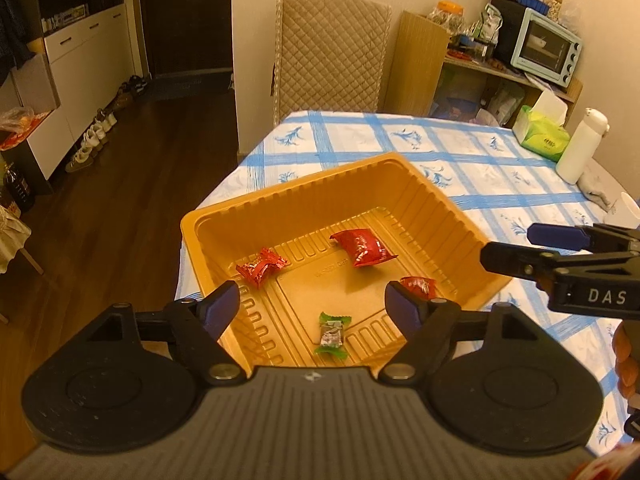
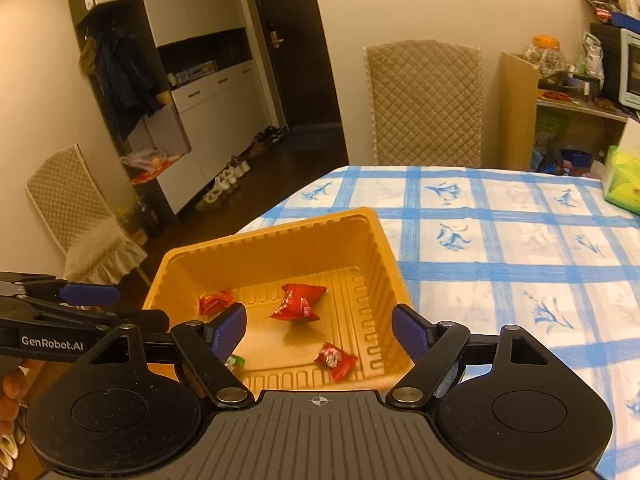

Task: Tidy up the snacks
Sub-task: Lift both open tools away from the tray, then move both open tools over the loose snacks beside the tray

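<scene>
An orange plastic tray (image 1: 404, 168) (image 2: 272, 236) sits at the near left corner of the table. Inside lie a large red packet (image 1: 365, 247) (image 2: 298, 302), two small red candies (image 1: 261, 266) (image 1: 418, 286) (image 2: 215, 301) (image 2: 335, 360), and a green-wrapped candy (image 1: 331, 334) (image 2: 236, 362). My left gripper (image 1: 314, 308) hangs open above the tray's near side, nothing between its fingers. My right gripper (image 2: 318, 330) is open over the tray too, empty. Each gripper shows from the side in the other's view: the right (image 1: 506, 248), the left (image 2: 136, 306).
The table carries a blue-checked cloth (image 1: 460, 152) (image 2: 500, 240). A green tissue pack (image 1: 544, 138) (image 2: 624, 182), a white bottle (image 1: 582, 148) and a paper cup (image 1: 626, 210) stand at the far right. A quilted chair (image 1: 332, 52) (image 2: 426, 104) stands behind the table; the table's left edge drops to dark floor.
</scene>
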The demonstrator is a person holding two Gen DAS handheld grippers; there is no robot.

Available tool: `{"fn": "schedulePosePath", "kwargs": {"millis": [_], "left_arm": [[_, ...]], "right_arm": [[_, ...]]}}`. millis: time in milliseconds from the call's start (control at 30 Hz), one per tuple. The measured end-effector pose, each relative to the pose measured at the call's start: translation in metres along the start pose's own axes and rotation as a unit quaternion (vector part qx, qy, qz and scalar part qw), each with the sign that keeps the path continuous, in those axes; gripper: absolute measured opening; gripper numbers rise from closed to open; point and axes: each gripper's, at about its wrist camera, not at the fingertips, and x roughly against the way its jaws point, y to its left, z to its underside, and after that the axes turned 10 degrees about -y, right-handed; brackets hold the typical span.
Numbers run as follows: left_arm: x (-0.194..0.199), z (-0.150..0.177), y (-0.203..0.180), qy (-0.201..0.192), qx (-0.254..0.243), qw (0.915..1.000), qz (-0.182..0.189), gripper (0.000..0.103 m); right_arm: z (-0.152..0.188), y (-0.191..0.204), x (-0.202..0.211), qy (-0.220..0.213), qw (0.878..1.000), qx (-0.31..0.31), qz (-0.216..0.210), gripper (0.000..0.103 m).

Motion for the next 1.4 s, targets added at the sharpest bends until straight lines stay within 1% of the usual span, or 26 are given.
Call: {"fn": "schedulePosePath", "kwargs": {"millis": [400, 667, 900, 1000, 1233, 1333, 1400], "left_arm": [[0.064, 0.017, -0.024, -0.025, 0.005, 0.9995, 0.019, 0.079], [0.094, 0.041, -0.044, -0.027, 0.002, 0.9989, 0.038, 0.079], [0.11, 0.068, -0.049, -0.009, 0.006, 0.9993, 0.036, 0.079], [0.115, 0.079, -0.048, -0.002, 0.011, 0.9994, 0.033, 0.079], [0.115, 0.107, -0.049, 0.03, 0.012, 0.999, 0.031, 0.077], [0.112, 0.118, -0.052, 0.044, 0.004, 0.9985, 0.033, 0.075], [0.109, 0.124, -0.054, 0.053, 0.003, 0.998, 0.035, 0.07]], "right_arm": [[0.014, -0.005, 0.075, -0.017, 1.0, -0.013, 0.007, 0.081], [0.038, -0.007, 0.112, -0.003, 1.0, -0.011, 0.015, 0.081], [0.062, -0.01, 0.137, 0.019, 0.999, -0.023, 0.014, 0.081], [0.071, -0.01, 0.142, 0.032, 0.999, -0.023, 0.014, 0.081], [0.091, -0.014, 0.146, 0.055, 0.998, -0.03, 0.018, 0.081], [0.1, -0.013, 0.145, 0.068, 0.997, -0.03, 0.019, 0.081], [0.107, -0.012, 0.144, 0.078, 0.996, -0.03, 0.017, 0.081]]}}
